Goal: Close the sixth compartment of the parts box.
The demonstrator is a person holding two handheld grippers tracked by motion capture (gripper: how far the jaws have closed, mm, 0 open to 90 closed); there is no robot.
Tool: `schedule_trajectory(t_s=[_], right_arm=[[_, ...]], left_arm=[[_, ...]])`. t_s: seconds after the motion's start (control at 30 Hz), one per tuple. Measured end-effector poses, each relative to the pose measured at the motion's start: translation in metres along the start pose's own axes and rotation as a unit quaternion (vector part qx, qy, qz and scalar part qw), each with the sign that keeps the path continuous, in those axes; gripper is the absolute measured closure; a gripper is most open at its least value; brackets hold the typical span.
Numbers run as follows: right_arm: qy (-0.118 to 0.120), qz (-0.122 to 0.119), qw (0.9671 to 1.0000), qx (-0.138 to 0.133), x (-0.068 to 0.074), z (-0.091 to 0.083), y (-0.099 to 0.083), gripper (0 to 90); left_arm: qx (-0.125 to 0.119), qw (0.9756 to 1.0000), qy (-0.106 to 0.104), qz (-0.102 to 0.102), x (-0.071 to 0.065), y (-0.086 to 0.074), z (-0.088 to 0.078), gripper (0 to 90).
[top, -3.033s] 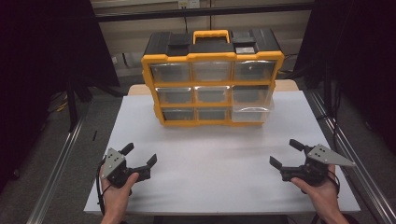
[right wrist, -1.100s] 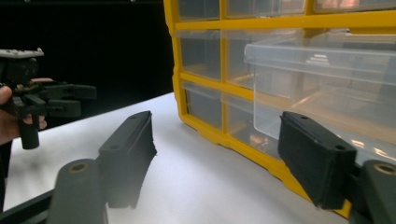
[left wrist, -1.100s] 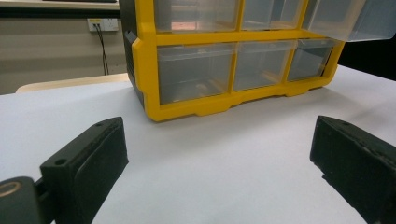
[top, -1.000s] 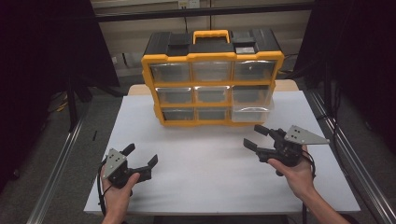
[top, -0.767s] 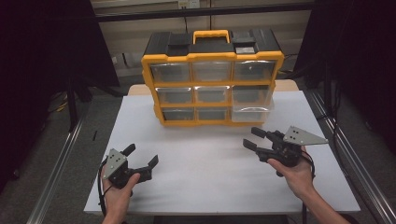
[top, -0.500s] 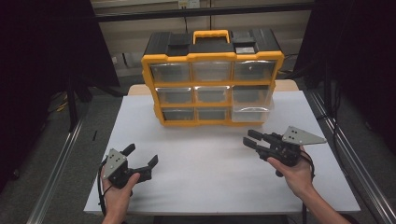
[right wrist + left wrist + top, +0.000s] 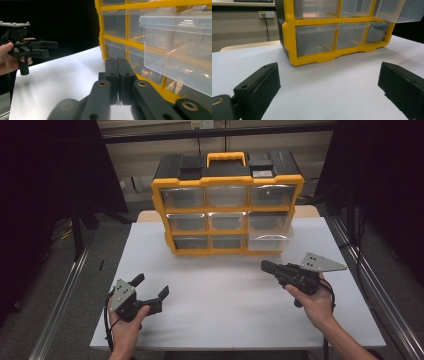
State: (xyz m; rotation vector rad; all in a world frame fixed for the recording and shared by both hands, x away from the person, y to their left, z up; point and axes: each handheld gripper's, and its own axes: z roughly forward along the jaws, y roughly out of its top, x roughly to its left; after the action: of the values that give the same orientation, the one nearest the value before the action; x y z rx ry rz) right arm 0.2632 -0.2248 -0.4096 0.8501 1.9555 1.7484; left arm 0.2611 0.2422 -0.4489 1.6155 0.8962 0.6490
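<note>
Lab recording booth
Black curtains (image 7: 45,195), aluminium frame rails (image 7: 65,295), a wall socket (image 7: 266,14) behind the white-topped table (image 7: 220,320).

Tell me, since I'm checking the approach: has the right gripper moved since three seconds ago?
Yes. The right gripper has gone up the table towards the yellow organizer, and now sits near its pulled-out drawer. Its jaws have just closed, with nothing between them.

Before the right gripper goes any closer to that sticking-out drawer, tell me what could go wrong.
The right gripper has just closed on nothing, so it can only push the clear drawer, not grip it. The organizer stands free on the table; a hard push may slide it back. The left gripper waits open, too far off to brace it.
</note>
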Motion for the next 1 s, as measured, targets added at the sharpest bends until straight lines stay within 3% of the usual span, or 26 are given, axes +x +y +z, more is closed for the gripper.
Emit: schedule_trajectory(t_s=[0.17,0.67,1.0], right_arm=[[0.001,-0.006,1.0000,0.002,0.000,0.005,0.005,90.0],[-0.026,-0.017,0.9995,-0.005,-0.016,0.014,0.012,90.0],[-0.026,-0.023,0.9994,0.005,-0.020,0.021,0.010,90.0]], left_arm=[[0.002,1.0000,0.002,0.004,0.000,0.000,-0.001,4.0],[-0.002,1.0000,0.002,-0.002,-0.002,0.000,0.001,4.0],[0.000,1.0000,0.001,0.003,-0.001,0.001,-0.001,4.0]])
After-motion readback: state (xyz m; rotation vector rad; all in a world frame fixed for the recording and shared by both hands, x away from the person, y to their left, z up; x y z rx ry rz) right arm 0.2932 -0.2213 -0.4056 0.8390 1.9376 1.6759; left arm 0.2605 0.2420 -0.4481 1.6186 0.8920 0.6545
